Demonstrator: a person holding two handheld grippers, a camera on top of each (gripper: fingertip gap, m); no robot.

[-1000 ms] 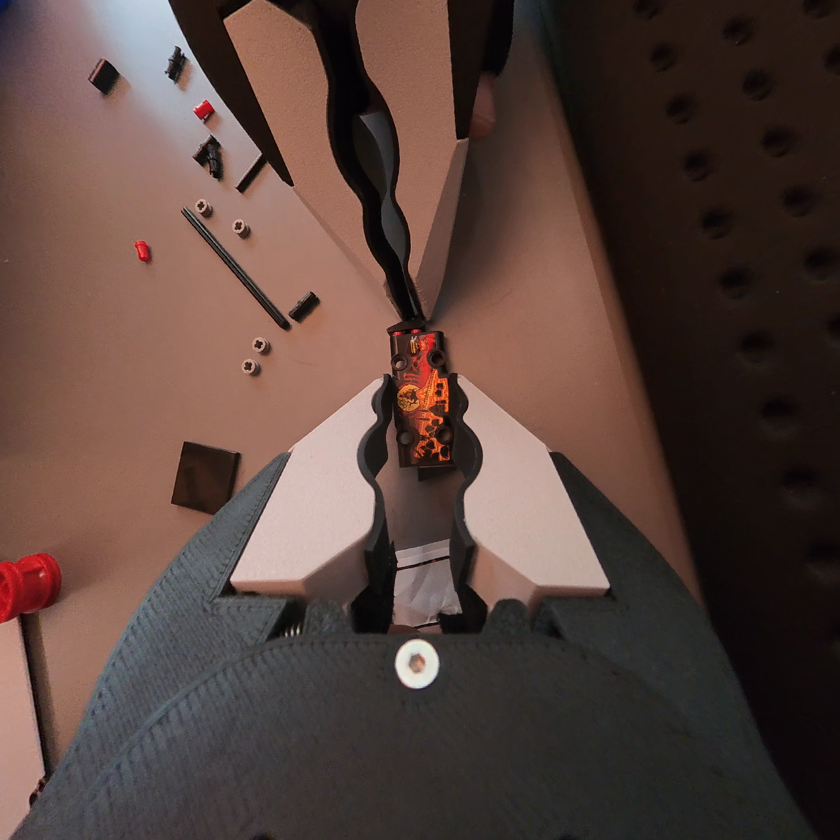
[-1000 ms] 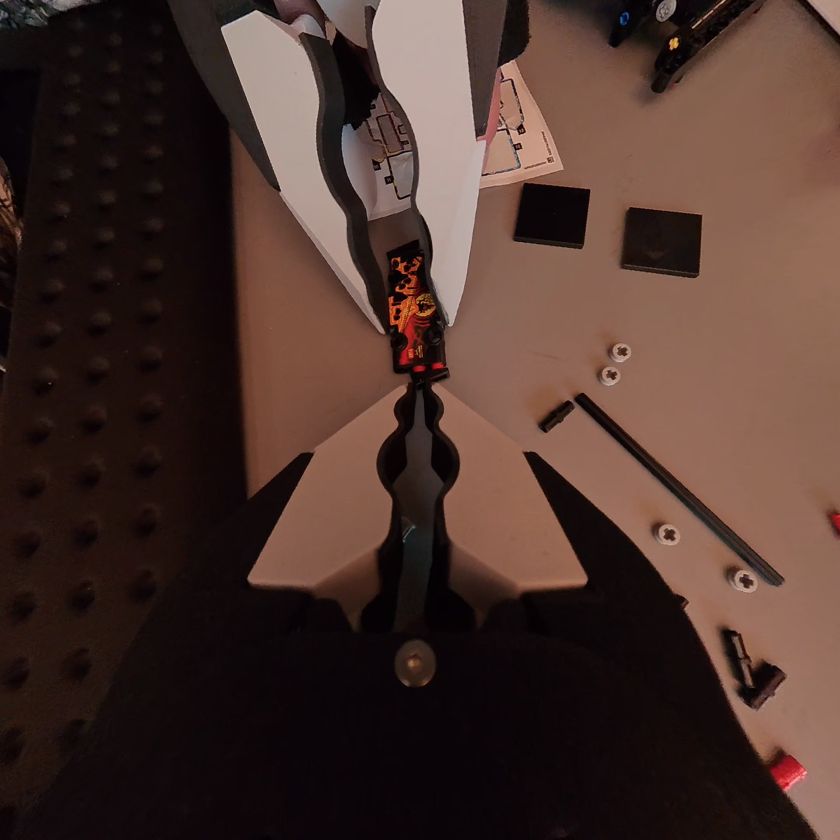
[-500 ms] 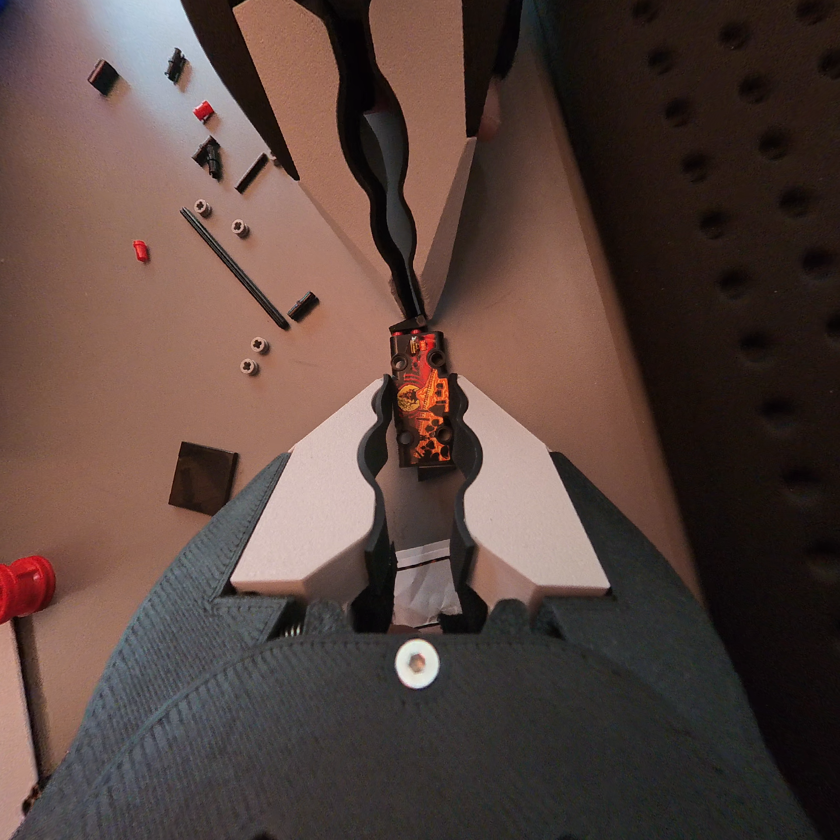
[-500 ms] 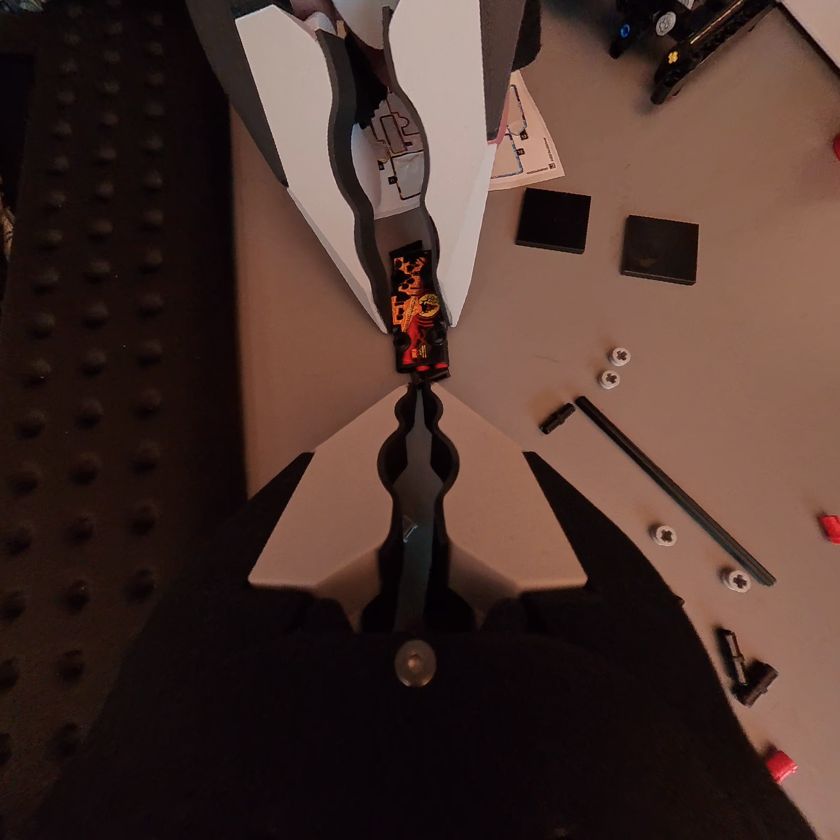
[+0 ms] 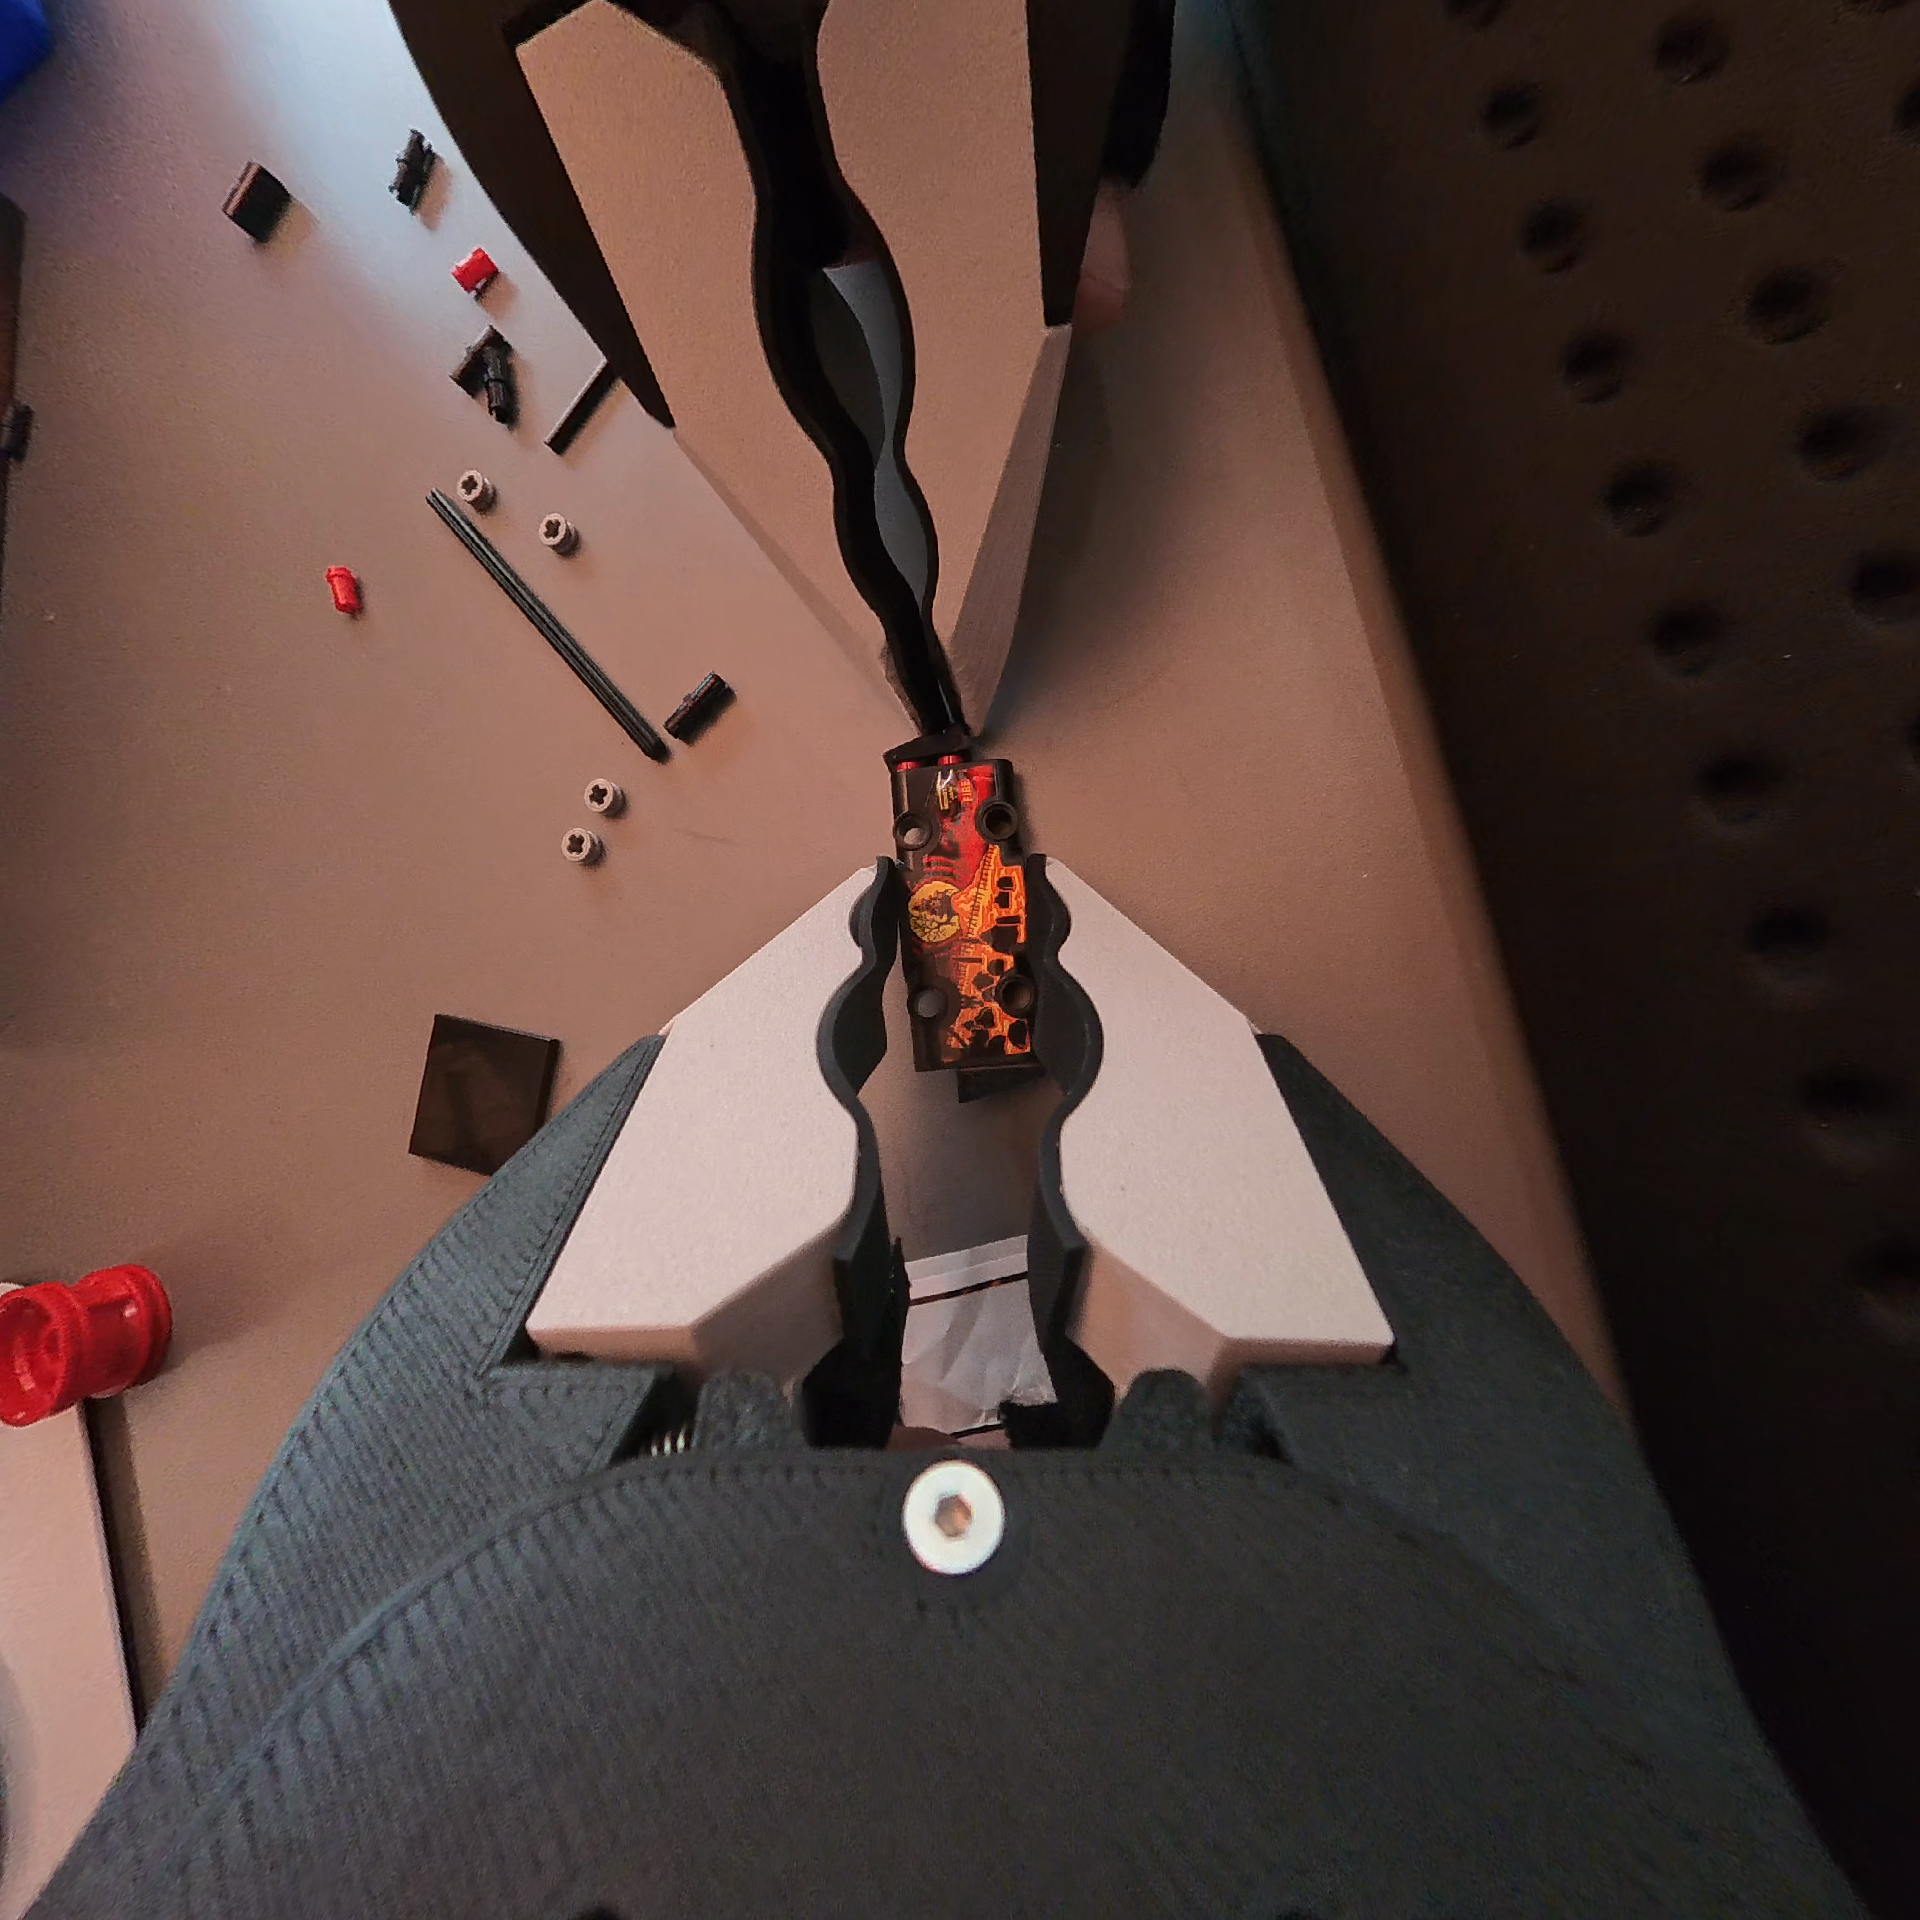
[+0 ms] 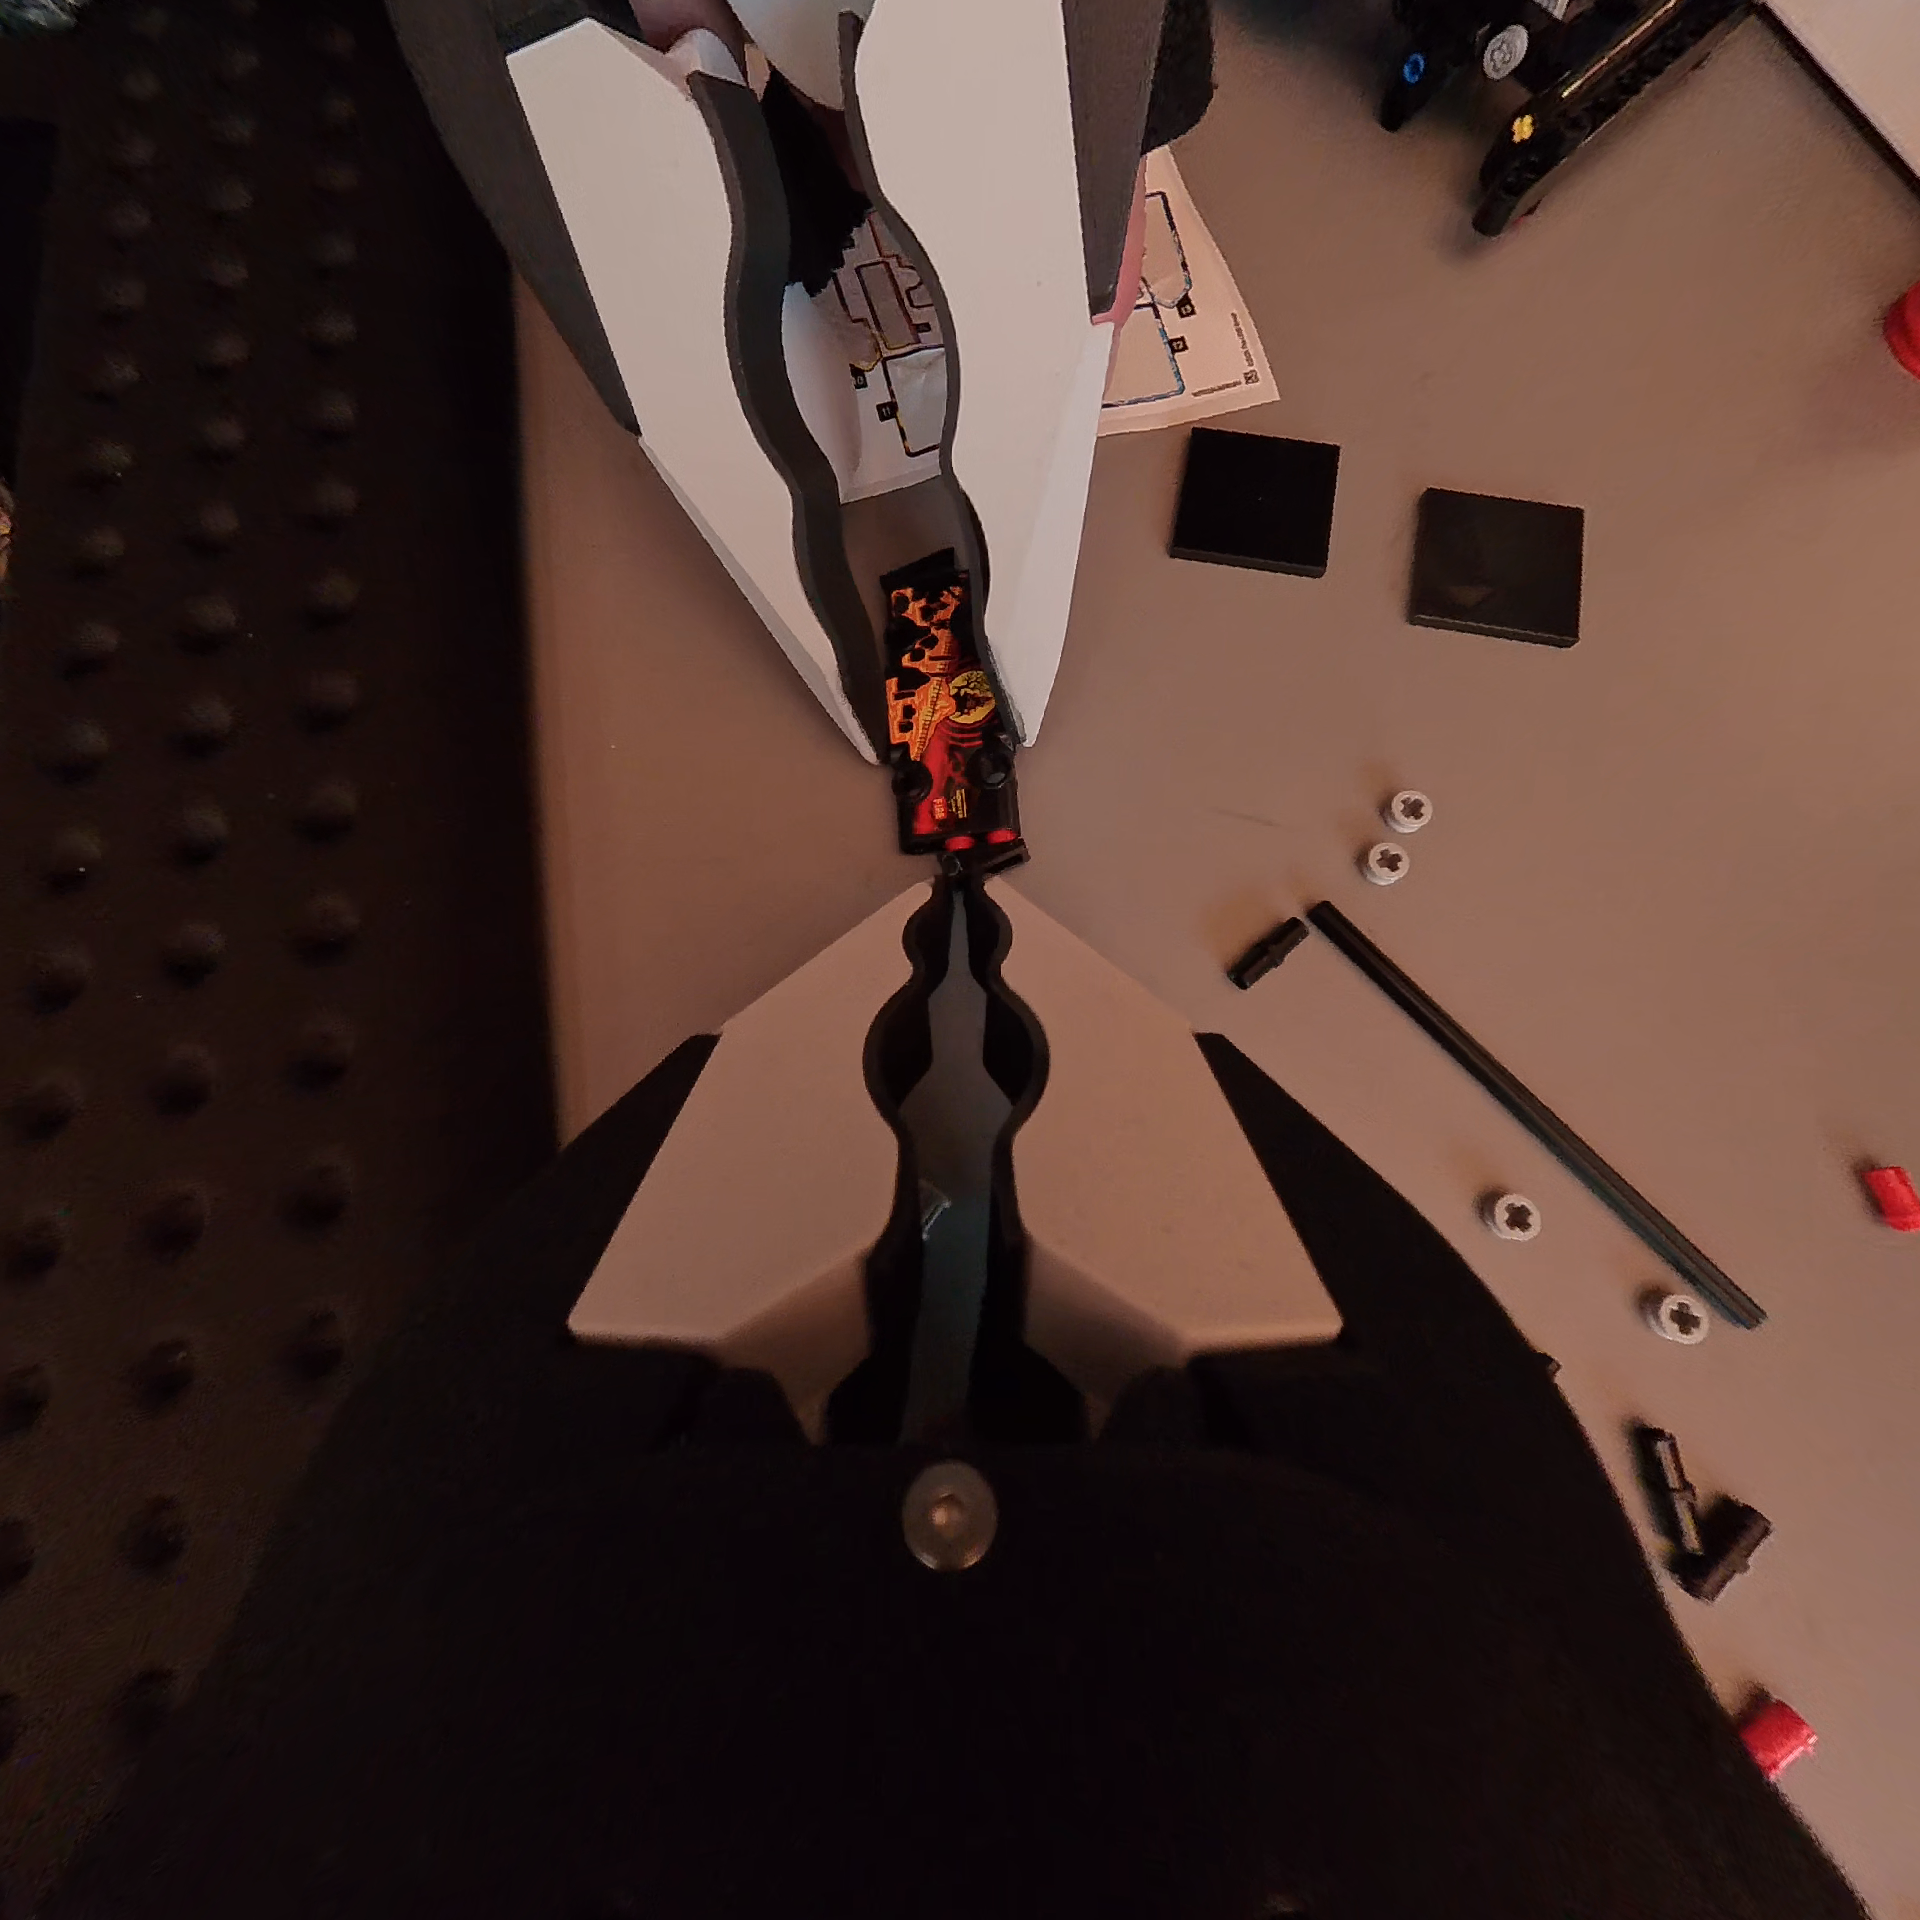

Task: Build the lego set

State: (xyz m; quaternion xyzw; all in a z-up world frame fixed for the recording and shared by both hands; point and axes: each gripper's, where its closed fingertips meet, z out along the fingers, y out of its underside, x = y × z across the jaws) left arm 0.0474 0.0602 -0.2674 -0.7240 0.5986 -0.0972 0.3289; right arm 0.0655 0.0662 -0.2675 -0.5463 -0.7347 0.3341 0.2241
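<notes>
A black panel printed in red and orange (image 5: 961, 914) is held above the table between the pads of my left gripper (image 5: 961, 873), which is shut on its sides. My right gripper (image 5: 940, 717) comes in from the far side, tip to tip with the left. In the right wrist view my right gripper (image 6: 956, 888) is shut on a small black pin (image 6: 982, 857) at the end of the panel (image 6: 940, 707), next to two red pin ends. The left gripper (image 6: 948, 743) grips the panel from the far side there.
A dark studded mat (image 6: 208, 831) borders the table. On the table lie a black axle (image 6: 1527, 1112), grey bushes (image 6: 1397, 831), two black square tiles (image 6: 1252, 499), a printed sheet (image 6: 1184, 343), red pins (image 6: 1886, 1195) and a black assembly (image 6: 1558, 104). A red connector (image 5: 78, 1340) lies at the left. Only a small space, under 4 cm, lies between the two pairs of fingers.
Both grippers keep their grips at the panel. The pair has drifted slightly over the table; the left gripper sits a little lower in the right wrist view.
</notes>
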